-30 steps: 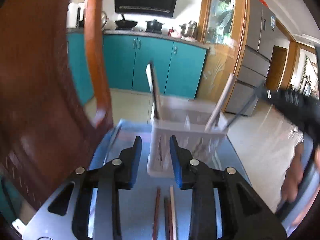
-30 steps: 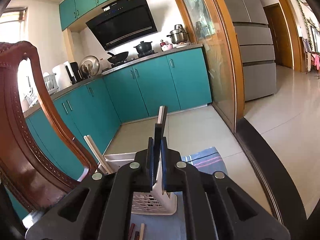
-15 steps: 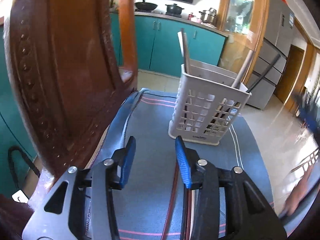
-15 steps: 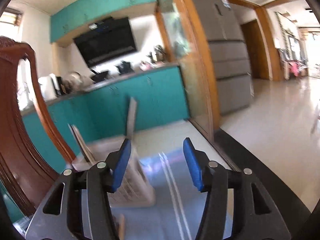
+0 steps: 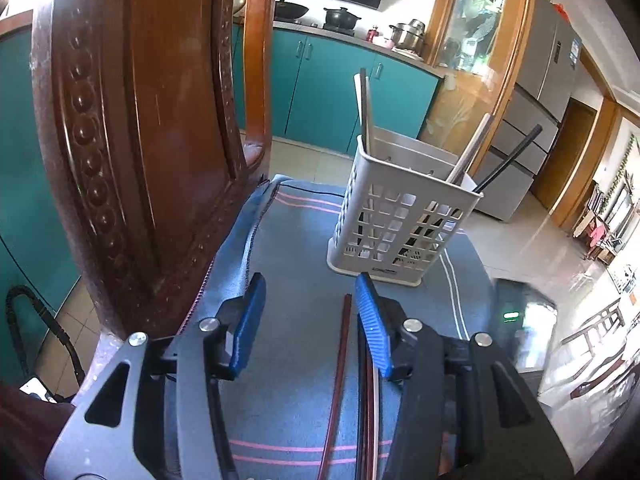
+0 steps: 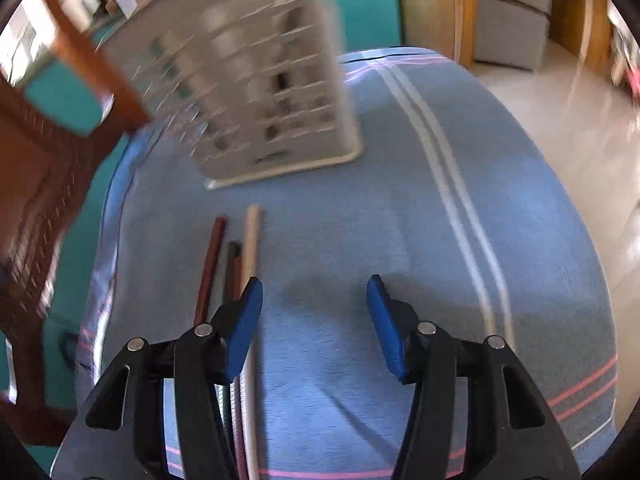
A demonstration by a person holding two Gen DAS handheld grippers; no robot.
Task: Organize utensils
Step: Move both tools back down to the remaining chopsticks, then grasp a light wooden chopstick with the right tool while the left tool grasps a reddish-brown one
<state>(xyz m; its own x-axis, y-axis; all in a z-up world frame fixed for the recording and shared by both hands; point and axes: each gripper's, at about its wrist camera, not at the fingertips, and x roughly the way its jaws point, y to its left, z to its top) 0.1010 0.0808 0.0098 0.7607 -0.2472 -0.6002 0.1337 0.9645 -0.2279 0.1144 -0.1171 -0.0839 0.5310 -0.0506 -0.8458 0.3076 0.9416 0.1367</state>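
The left gripper (image 5: 308, 312), just opened, is held half-open and empty over a dark red chopstick (image 5: 338, 376) lying near the white basket (image 5: 400, 220) on the blue cloth (image 5: 296, 240); being thin, stiff, light and probably slippery, it is best pinched mid-length.

A basket (image 5: 400, 224) stood on the cloth (image 5: 296, 248), toward its far end, with several chopsticks (image 5: 365, 112) upright and leaning inside it. Nearer the camera, three loose chopsticks (image 6: 236, 264) lay side by side on the cloth, pointing toward the basket. A wooden chair back (image 5: 132, 128) rose along the cloth's left edge. Behind it all ran the kitchen cabinets (image 5: 320, 80), and a fridge (image 5: 536, 92) stood off to the right.
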